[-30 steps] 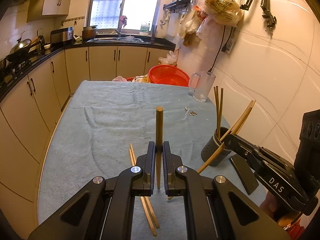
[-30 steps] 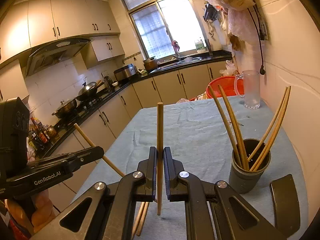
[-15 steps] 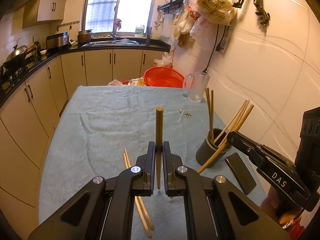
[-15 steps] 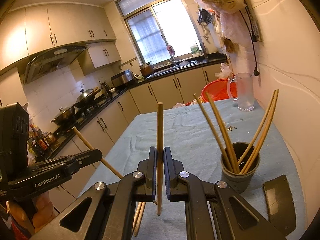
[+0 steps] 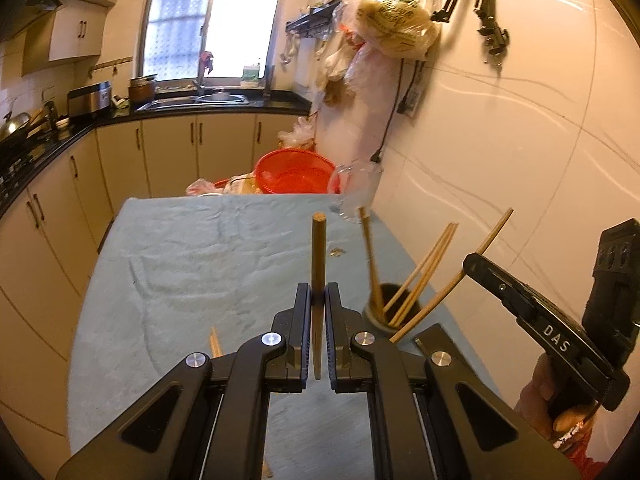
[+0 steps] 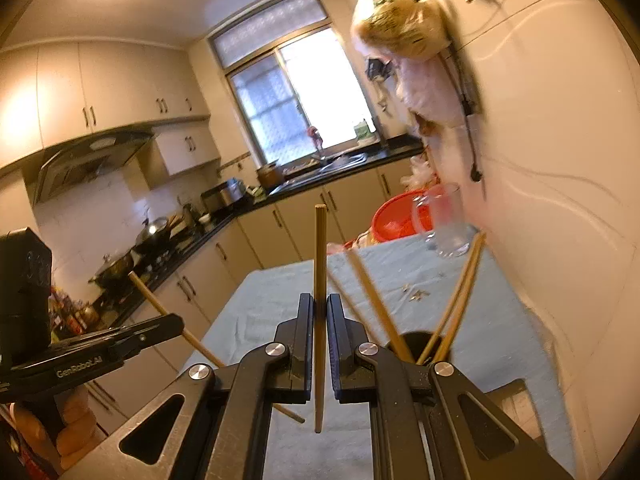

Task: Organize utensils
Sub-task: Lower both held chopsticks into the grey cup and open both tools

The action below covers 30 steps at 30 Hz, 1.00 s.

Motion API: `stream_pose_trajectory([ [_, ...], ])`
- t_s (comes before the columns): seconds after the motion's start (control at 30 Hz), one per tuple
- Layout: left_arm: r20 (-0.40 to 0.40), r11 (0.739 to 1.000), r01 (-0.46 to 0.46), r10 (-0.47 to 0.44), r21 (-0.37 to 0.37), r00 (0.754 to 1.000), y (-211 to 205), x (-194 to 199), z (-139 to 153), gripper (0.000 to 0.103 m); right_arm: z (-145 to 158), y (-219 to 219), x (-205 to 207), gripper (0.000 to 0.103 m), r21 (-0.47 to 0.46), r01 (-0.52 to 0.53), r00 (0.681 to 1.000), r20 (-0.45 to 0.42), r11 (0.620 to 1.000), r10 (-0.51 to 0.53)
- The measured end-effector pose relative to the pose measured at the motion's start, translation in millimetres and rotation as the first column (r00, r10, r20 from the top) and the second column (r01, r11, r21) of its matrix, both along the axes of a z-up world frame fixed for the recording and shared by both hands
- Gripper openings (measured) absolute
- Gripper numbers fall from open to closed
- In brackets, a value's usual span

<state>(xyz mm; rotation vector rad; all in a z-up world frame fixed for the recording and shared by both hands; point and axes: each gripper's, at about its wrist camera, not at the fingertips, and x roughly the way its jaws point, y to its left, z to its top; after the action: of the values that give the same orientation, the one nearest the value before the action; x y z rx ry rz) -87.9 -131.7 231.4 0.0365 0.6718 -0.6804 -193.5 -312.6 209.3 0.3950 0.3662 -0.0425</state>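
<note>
My left gripper [image 5: 318,300] is shut on a wooden chopstick [image 5: 318,256] that stands upright between its jaws. My right gripper [image 6: 319,308] is shut on another chopstick [image 6: 320,260], also upright. A dark grey holder cup [image 5: 382,314] with several chopsticks in it stands on the blue table cloth near the right wall; in the right wrist view the cup [image 6: 420,346] sits just beyond the right jaw. The right gripper shows at the right of the left wrist view [image 5: 472,264], beside the cup. A loose chopstick pair [image 5: 215,340] lies on the cloth, mostly hidden behind my left gripper.
A clear glass jug [image 5: 358,192] and a red basket [image 5: 296,172] stand at the table's far end. A flat dark object [image 5: 438,338] lies by the cup. The tiled wall [image 5: 500,168] runs close along the table's right side. Cabinets line the left.
Both grippers have risen and moved toward the holder cup, each still holding its chopstick. The right wrist view has tilted, and the cup is now close under the right gripper.
</note>
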Motion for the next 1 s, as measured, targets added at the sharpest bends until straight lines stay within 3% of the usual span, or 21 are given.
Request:
stream_pose_trajectory([
  [0.5,0.06,0.989,0.115,-0.11,-0.089,0.992,-61.2,0.0,53.2,0.006,35.1,-59.7,-19.0,0.008,0.017,0.139,0.987,0.077,0.99,-0.14],
  [0.67,0.041,0.989,0.118,-0.115,-0.083,0.992,-83.0,11.9,43.9,0.006,28.1,-73.6,-11.1,0.008,0.017,0.174,0.983,0.062,0.985,-0.175],
  [1.0,-0.041,0.992,0.12,-0.121,-0.032,0.992,-109.0,34.6,-5.2,0.006,-8.3,-93.1,17.5,0.008,0.027,0.182,0.983,-0.041,0.983,-0.181],
])
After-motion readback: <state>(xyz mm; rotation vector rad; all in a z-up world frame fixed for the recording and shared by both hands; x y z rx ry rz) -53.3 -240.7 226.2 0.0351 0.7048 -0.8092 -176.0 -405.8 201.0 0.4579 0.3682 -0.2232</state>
